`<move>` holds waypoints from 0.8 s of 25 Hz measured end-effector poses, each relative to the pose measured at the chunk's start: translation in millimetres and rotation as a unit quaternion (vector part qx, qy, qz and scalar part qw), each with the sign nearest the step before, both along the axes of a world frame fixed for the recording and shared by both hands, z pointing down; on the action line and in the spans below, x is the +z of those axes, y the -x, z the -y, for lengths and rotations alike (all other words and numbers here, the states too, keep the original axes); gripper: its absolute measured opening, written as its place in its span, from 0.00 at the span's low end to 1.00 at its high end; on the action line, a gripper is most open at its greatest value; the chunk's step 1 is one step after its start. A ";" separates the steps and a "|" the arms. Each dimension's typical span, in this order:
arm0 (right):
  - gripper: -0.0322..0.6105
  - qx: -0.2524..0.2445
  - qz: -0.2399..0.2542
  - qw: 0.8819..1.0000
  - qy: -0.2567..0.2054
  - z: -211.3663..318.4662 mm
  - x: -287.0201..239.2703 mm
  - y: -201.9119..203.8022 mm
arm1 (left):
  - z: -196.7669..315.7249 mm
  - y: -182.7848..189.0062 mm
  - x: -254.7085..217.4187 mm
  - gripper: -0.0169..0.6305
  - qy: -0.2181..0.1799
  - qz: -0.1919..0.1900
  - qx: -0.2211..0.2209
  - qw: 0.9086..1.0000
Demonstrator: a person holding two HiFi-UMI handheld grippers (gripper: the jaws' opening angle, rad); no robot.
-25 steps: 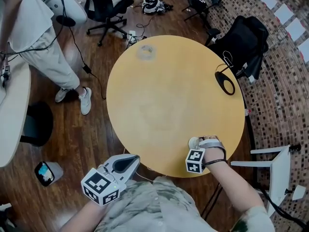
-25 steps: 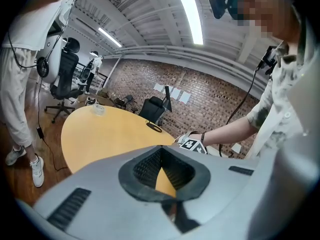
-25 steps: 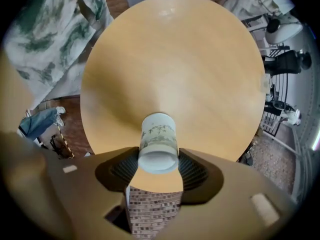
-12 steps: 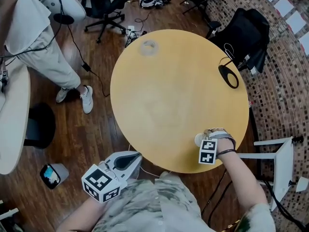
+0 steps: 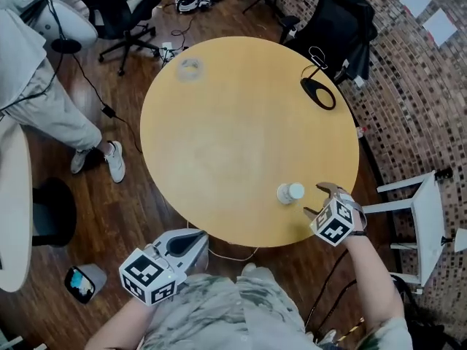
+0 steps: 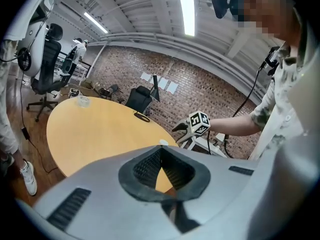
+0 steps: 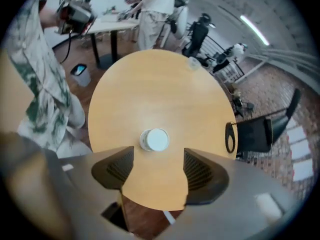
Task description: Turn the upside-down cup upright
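Right gripper view: right claw (image 7: 158,156) opening, empty, cup (image 7: 155,139) just beyond its tips on table (image 7: 150,84); left claw (image 6: 161,154) closed together.

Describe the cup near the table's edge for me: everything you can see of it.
The cup is small, plain white, paper or plastic by its look. It appears to stand on end on the round yellow table, near the edge by the right gripper. A white disc faces up; whether that is mouth or base I cannot tell. Only the table touches it: the gripper's jaws, opening and empty, are clear of it.
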State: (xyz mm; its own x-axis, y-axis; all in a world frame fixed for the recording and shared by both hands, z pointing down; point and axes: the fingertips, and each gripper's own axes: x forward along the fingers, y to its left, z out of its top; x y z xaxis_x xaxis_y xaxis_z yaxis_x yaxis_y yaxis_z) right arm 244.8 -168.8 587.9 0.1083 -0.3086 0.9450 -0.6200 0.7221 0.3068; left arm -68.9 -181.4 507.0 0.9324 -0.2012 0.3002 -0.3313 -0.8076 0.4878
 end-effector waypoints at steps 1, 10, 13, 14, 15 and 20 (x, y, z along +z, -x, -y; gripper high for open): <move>0.53 0.024 0.020 0.999 -0.015 -10.6 -8.2 -1.7 | -6.9 -4.1 -1.9 0.04 -0.002 0.002 0.007 1.000; 0.50 0.186 0.229 0.947 -0.127 -179.5 -50.9 22.6 | -104.1 -42.1 -37.9 0.04 -0.049 0.019 0.033 0.998; 0.50 0.199 0.284 0.927 -0.144 -255.4 -60.3 40.6 | -163.7 -54.9 -48.9 0.04 -0.053 0.022 0.022 0.998; 0.50 0.201 0.299 0.921 -0.149 -281.1 -62.8 43.5 | -186.9 -59.8 -51.4 0.04 -0.054 0.025 0.020 0.998; 0.49 0.204 0.314 0.914 -0.155 -306.1 -65.6 44.5 | -210.8 -64.9 -52.9 0.04 -0.054 0.029 0.018 0.998; 0.49 0.220 0.359 0.890 -0.174 -416.7 -81.0 37.5 | -321.7 -84.9 -64.3 0.04 -0.054 0.056 0.021 0.997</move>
